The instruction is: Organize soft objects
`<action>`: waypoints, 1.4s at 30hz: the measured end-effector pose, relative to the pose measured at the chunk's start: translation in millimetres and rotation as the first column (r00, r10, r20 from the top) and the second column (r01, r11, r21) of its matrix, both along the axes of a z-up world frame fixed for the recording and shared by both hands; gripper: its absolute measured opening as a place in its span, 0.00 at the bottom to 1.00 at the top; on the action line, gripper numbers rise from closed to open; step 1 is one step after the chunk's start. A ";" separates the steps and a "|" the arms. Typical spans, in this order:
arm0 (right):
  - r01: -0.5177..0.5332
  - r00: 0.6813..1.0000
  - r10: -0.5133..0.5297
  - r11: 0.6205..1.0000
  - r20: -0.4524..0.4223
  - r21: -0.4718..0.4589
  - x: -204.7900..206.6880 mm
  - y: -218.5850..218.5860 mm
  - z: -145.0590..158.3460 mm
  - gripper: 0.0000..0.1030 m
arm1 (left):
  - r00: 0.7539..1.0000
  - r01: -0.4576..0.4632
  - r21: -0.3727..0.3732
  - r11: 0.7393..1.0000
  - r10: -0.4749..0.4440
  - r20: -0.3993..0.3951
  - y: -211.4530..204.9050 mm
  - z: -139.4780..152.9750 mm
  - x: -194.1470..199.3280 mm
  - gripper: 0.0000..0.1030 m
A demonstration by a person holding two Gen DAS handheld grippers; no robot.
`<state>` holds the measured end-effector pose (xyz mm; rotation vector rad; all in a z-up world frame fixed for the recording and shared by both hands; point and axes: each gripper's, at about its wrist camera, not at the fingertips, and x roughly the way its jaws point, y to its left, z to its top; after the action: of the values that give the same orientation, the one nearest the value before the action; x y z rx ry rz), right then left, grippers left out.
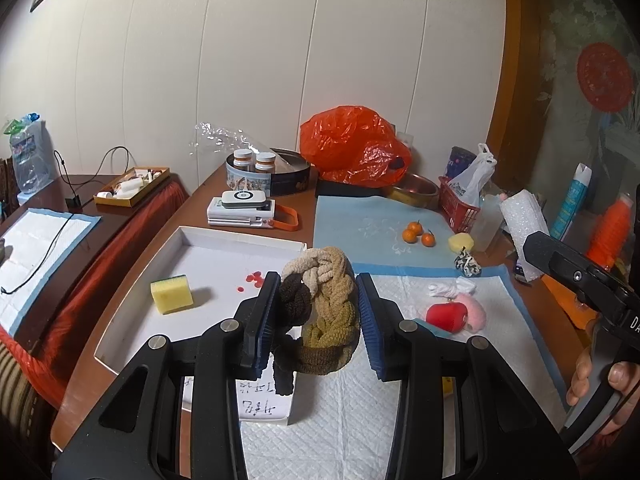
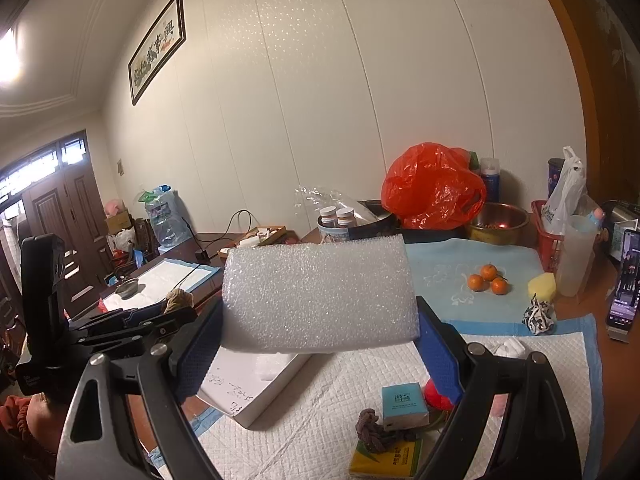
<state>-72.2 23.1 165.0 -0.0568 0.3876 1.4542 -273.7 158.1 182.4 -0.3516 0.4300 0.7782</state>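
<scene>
The left gripper (image 1: pixel 318 312) is clamped on a braided cloth bundle (image 1: pixel 326 300) above the white tray's (image 1: pixel 240 240) near right corner. The right gripper (image 2: pixel 320 344), spread wide, holds a foam block (image 2: pixel 318 292). Each should be lowered fully inside the tray before letting go.

Both grippers (image 1: pixel 318 320) blk plastic w/ blue ribbed pads (image 2: pixel 438 354), silver screws.

light: dim, warm | glare: upper-left lamp | edges: fisheye-bent, vignetted
</scene>
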 end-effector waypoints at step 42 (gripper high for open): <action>-0.008 1.000 0.008 1.000 -0.004 -0.015 -6.3 7.6 -8.3 0.87 | 1.000 -0.012 -0.019 1.000 0.012 -0.004 15.4 -9.3 -7.2 0.37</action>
<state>-78.4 30.6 156.8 -0.0677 0.4019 1.4599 -280.9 173.5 173.0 -0.3712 0.4392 0.7870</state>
